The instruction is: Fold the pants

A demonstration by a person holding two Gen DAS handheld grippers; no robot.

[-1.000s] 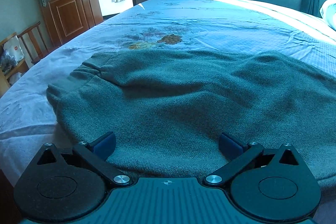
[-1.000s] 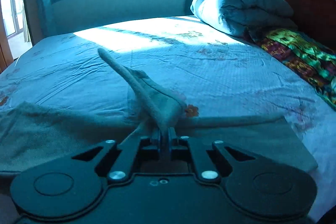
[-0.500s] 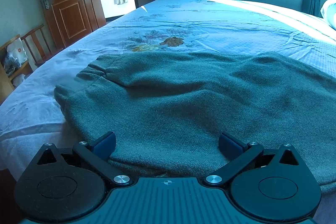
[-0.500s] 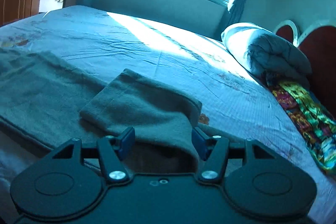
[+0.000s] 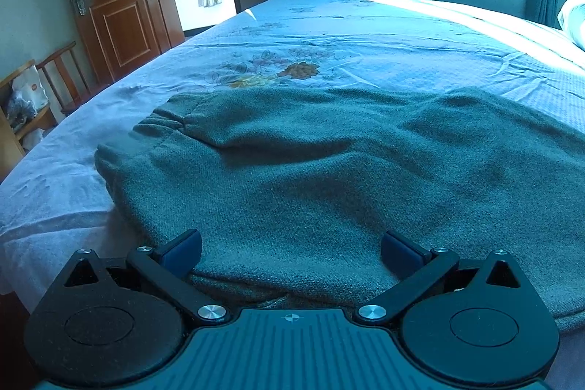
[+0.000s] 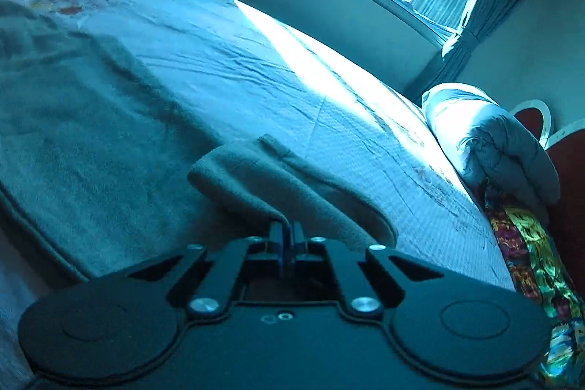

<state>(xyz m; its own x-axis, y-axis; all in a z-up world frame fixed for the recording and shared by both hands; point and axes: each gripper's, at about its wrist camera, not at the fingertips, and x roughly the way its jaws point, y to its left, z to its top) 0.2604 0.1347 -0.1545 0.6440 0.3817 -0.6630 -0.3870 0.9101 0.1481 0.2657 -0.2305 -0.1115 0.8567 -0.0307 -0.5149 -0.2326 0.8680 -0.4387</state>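
One big bed with a pale blue floral sheet (image 5: 365, 35) carries the grey-green fleece pants (image 5: 329, 178), spread flat across its near edge. Left gripper (image 5: 290, 249) hovers over them, jaws wide apart; right gripper (image 6: 286, 233) pinches a folded-over pant leg.

Bed (image 5: 365, 35) with floral sheet, grey pants (image 5: 329, 170) spread flat, rolled quilt (image 6: 493, 152) at headboard.
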